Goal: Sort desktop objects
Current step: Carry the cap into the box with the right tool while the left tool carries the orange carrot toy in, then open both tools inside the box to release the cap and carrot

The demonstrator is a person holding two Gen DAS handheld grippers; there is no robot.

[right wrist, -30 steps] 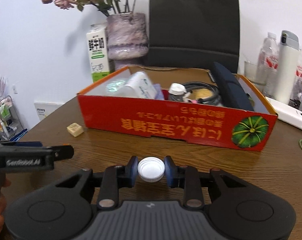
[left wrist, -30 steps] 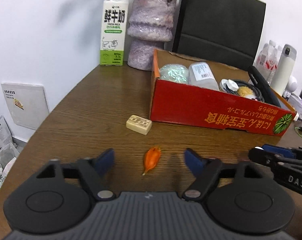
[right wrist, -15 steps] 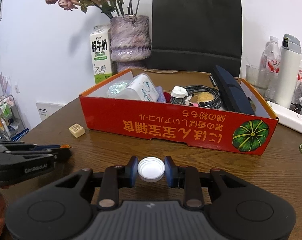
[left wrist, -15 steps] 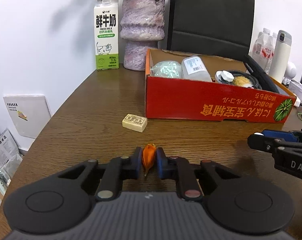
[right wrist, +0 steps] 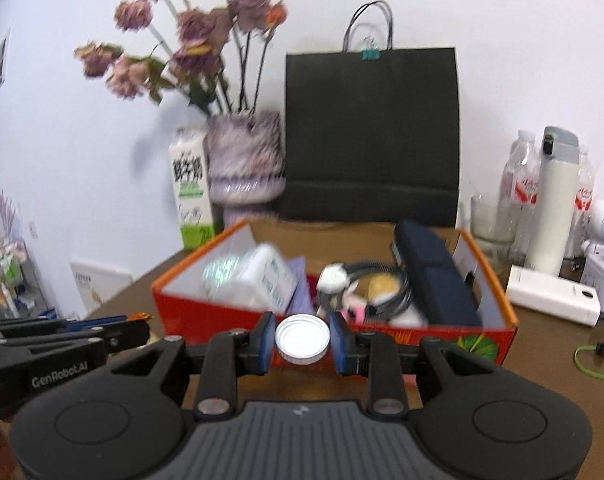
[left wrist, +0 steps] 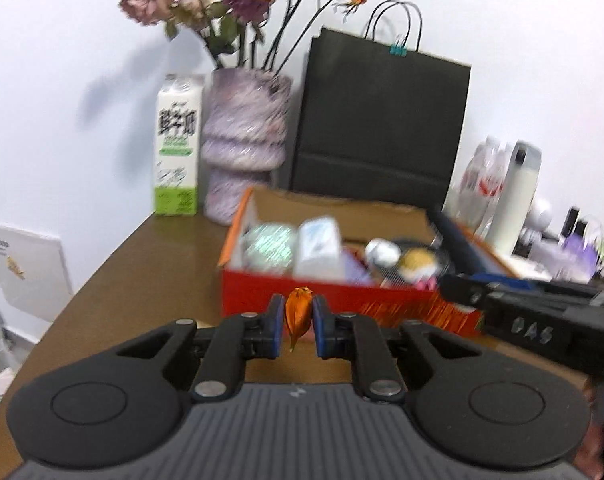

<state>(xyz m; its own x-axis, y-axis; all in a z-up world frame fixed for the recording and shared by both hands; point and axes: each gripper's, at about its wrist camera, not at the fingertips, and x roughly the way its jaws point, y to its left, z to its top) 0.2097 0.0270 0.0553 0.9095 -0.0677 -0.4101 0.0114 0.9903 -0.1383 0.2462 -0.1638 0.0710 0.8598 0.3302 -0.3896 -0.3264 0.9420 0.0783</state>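
While both grippers hang in front of the red box (right wrist: 222,316), I can read "GenRobot.AI" on the side of my left gripper (left wrist: 296,326) in the right wrist view, and "DAS" on my right gripper (right wrist: 302,338) in the left wrist view. Print on the milk carton (left wrist: 178,160), left of the box beside the vase (left wrist: 246,140), is too blurred to read.

My left gripper is closed narrowly on a small orange piece (left wrist: 299,314), pointed at its lower end, held off the table (left wrist: 142,280) just in front of the box's left end. My right gripper is clamped on a round white bottle cap (right wrist: 302,338), hollow side facing the camera, in front of the box's middle.

The box stands open and holds a white bottle (right wrist: 268,280), a shiny greenish bundle (right wrist: 220,274), a coiled dark cable (right wrist: 385,296) and a long dark case (right wrist: 433,276) leaning at its right end. Behind it stands a black paper bag (right wrist: 371,136).
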